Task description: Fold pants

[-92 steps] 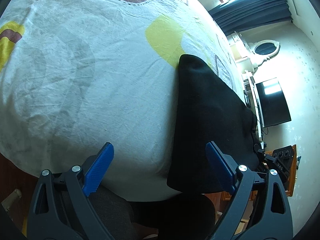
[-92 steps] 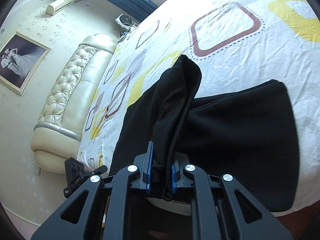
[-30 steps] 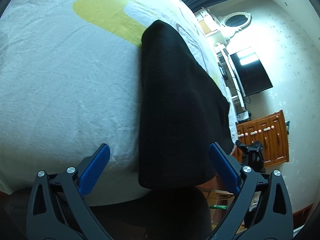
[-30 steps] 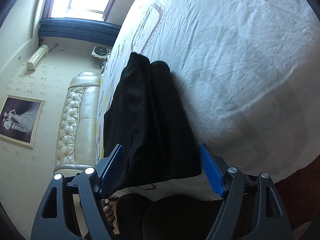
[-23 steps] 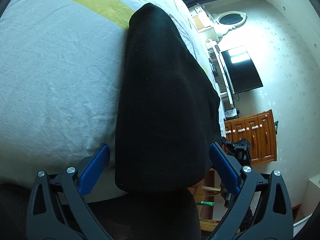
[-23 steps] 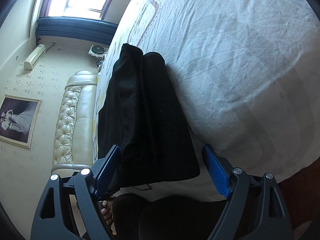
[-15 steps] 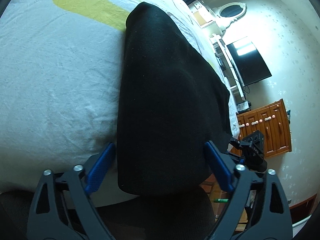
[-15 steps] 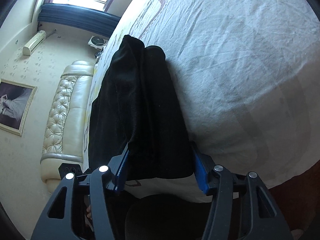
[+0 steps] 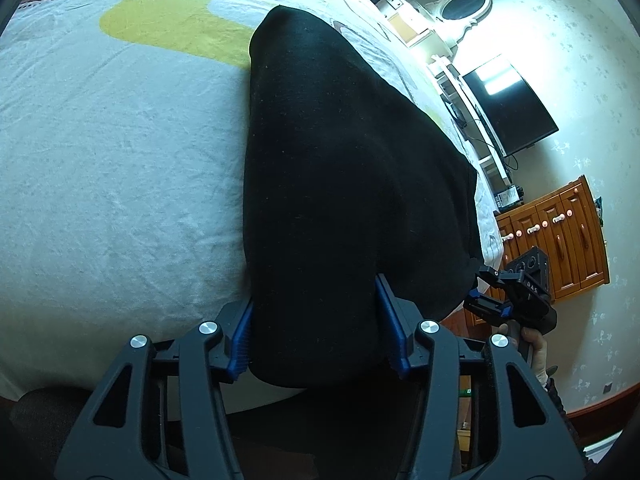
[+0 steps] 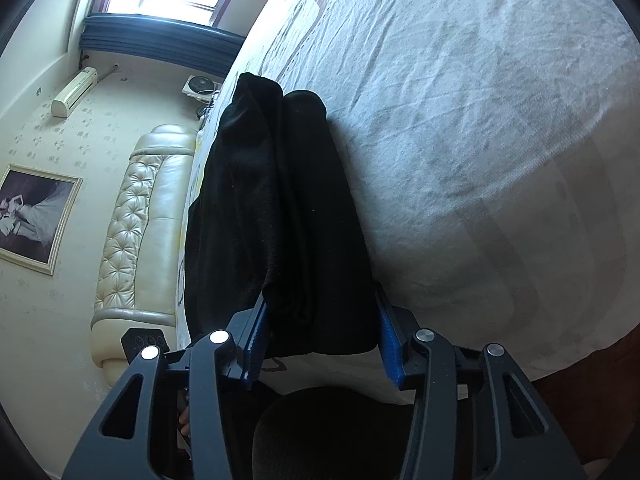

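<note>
Between the blue-padded fingers (image 9: pixel 243 334) of both grippers lies one pair of folded black fabric pants (image 9: pixel 340 184), its long axis running straight ahead across the white patterned bed sheet (image 9: pixel 104 168). Left gripper (image 9: pixel 318 330) and right gripper (image 10: pixel 320 338) each pinch its near end; it looks thick and layered.

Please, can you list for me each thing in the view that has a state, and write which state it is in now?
black pants: folded into a narrow stack, lying on the bed, near end between both grippers' fingers
left gripper: closed against the pants' end
right gripper: closed against the pants' end
bed sheet: spread, wrinkled
television: screen dark
</note>
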A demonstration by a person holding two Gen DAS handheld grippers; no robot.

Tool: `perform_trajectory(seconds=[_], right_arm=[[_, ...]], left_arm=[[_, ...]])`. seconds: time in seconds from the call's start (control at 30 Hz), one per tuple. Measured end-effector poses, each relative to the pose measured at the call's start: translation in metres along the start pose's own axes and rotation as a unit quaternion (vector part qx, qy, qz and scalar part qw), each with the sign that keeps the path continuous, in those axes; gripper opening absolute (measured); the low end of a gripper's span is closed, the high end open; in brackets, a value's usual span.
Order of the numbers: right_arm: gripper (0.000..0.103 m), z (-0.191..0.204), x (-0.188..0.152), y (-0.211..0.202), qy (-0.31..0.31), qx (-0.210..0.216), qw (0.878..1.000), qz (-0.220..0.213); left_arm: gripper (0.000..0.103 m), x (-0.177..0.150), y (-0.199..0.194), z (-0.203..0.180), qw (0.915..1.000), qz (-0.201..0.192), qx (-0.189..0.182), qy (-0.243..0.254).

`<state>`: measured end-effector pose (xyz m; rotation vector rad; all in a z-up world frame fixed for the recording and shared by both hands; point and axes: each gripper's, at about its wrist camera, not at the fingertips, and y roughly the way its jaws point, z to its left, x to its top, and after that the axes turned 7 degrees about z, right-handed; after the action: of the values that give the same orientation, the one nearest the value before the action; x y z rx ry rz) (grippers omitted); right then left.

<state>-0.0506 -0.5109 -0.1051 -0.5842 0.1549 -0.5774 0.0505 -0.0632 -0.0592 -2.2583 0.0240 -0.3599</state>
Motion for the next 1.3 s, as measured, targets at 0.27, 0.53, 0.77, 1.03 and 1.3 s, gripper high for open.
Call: perform_trajectory(seconds=[0.27,0.53,0.77,1.03,1.3], right_arm=[[0.048,0.002,0.000,0.001,0.000,0.003,1.000,0.000],[0.075,0.026,0.024,-0.043,-0.059,-0.028,0.997,-0.044],[0.077,0.023,0.084,-0.011,-0.040,0.007,0.998,-0.037],[0.080,0.025,0.120,0.026,-0.037,0.036,0.998,-0.029],[0.050,0.032,0.120,0.045,-0.071,-0.011,0.997,-0.005]], left_arm=[[0.055,0.001,-0.004,0.003,0.9998,0.001,-0.017,-0.002],[0.078,0.032,-0.053,0.022,0.9938,-0.045,-0.096,-0.034],[0.080,0.094,-0.020,0.037,0.9950,-0.042,-0.090,-0.012],[0.081,0.140,0.020,0.052,0.9940,-0.027,-0.095,-0.047],[0.060,0.161,0.038,0.041,0.9989,-0.022,-0.037,-0.020]])
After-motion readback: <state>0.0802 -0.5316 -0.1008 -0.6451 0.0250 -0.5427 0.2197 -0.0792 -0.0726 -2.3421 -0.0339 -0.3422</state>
